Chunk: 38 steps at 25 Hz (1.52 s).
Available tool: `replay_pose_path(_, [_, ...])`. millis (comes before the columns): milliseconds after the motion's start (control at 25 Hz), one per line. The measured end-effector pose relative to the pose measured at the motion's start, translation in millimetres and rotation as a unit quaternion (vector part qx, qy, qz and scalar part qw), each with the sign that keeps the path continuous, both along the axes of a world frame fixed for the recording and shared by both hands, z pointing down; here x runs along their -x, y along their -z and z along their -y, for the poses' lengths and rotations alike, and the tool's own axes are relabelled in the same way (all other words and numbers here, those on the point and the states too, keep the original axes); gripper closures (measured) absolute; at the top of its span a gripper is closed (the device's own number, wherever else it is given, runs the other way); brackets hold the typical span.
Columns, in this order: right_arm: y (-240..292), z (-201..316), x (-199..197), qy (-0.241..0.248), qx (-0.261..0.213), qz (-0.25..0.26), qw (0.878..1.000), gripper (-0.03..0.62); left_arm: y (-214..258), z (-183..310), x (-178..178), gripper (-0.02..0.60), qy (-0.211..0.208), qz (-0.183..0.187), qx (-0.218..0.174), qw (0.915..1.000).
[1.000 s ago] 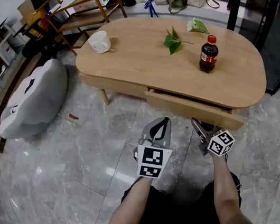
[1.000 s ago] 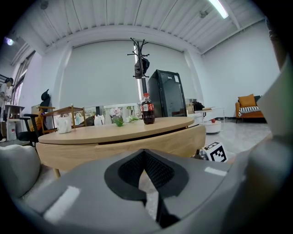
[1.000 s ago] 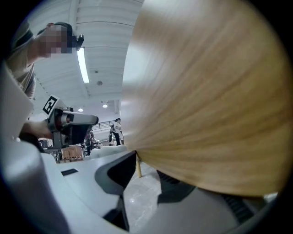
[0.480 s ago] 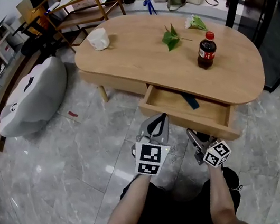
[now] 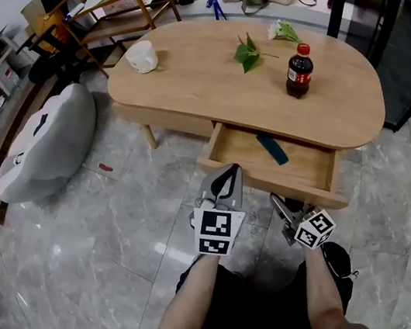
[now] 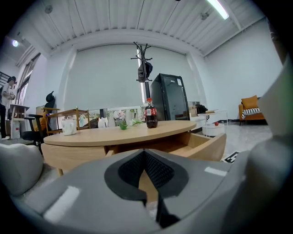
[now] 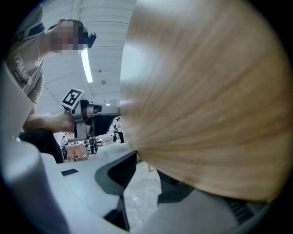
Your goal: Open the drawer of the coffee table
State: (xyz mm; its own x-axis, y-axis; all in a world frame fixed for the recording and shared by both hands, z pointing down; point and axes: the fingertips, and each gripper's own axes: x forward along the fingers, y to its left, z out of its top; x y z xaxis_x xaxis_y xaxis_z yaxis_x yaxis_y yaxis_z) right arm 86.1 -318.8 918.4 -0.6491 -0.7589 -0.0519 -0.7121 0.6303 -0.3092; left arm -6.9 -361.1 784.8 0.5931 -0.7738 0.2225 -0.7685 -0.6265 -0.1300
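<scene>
The oval wooden coffee table (image 5: 199,82) has its drawer (image 5: 268,186) pulled out toward me, and a dark flat item (image 5: 272,148) lies inside. My right gripper (image 5: 281,206) reaches under the drawer front's lower edge and is shut on it. In the right gripper view the wooden drawer front (image 7: 206,91) fills the upper right, over the tips of my right gripper (image 7: 146,176). My left gripper (image 5: 227,176) hovers just before the drawer's left end, shut and holding nothing. In the left gripper view the left gripper (image 6: 144,153) has its tips meeting, with the open drawer (image 6: 206,146) beyond.
On the tabletop stand a cola bottle (image 5: 298,72), a white cup (image 5: 142,57) and green leaves with a flower (image 5: 247,54). A grey beanbag (image 5: 48,144) lies on the tiled floor to the left. Wooden shelves (image 5: 123,9) and bags stand behind the table.
The drawer has slid from almost closed to well open, baring the dark item inside. My right gripper came back toward me with the drawer front. The left gripper barely shifted.
</scene>
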Motion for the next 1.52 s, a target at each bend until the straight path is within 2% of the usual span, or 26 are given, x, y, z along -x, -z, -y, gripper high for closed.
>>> replay_pose_path(200, [-14.0,-0.2,-2.6,-0.012,0.017,-0.021,1.0,0.457,-1.2,0.8,-6.5,0.588,-0.008,-0.001,0.0,1.0])
replay_pose_path(360, [-23.7,-0.2,-2.8,-0.032,0.018,-0.094,0.995,0.457,-3.3,2.4,-8.0,0.588,-0.009,-0.001,0.003,1.0])
replay_pose_path(440, [-29.5,-3.8,-3.6,-0.033,0.026,-0.109,0.993,0.457,-2.5,2.2,-10.9,0.588,-0.012,-0.001,0.002,0.9999])
replay_pose_path(600, [-43.0,-14.4,0.5,-0.016,0.053,-0.119,0.991,0.457,-1.4,2.7,-11.9,0.588,-0.014,0.001,0.0,0.9999])
replay_pose_path(720, [-38.8,-33.1,16.6,0.011,0.051,-0.147,0.988,0.457,-1.7,2.0,-11.2,0.588,-0.013,0.002,-0.001,0.9999])
replay_pose_path(880, [3.7,-58.8,31.2,0.018,0.009,-0.187,0.982,0.502,-4.1,3.6,-11.4,0.588,-0.01,-0.001,0.006,0.9999])
replay_pose_path(1120, [93.9,-89.9,32.5,0.0,-0.034,-0.155,0.987,0.54,-5.2,4.3,-1.8,0.588,-0.003,0.003,-0.006,1.0])
replay_pose_path(1240, [133.4,-90.1,25.8,-0.021,-0.06,-0.146,0.987,0.548,-2.3,3.3,2.5,0.588,0.005,-0.02,0.001,0.9998])
replay_pose_path(1360, [167.5,-83.4,14.3,-0.038,-0.085,-0.157,0.983,0.569,10.0,-0.5,-0.6,0.588,0.009,-0.045,-0.01,0.9989])
replay_pose_path(1520, [190.6,-58.4,-9.6,-0.087,-0.099,-0.179,0.975,0.588,11.1,-0.3,-11.5,0.588,0.011,-0.047,-0.017,0.9987])
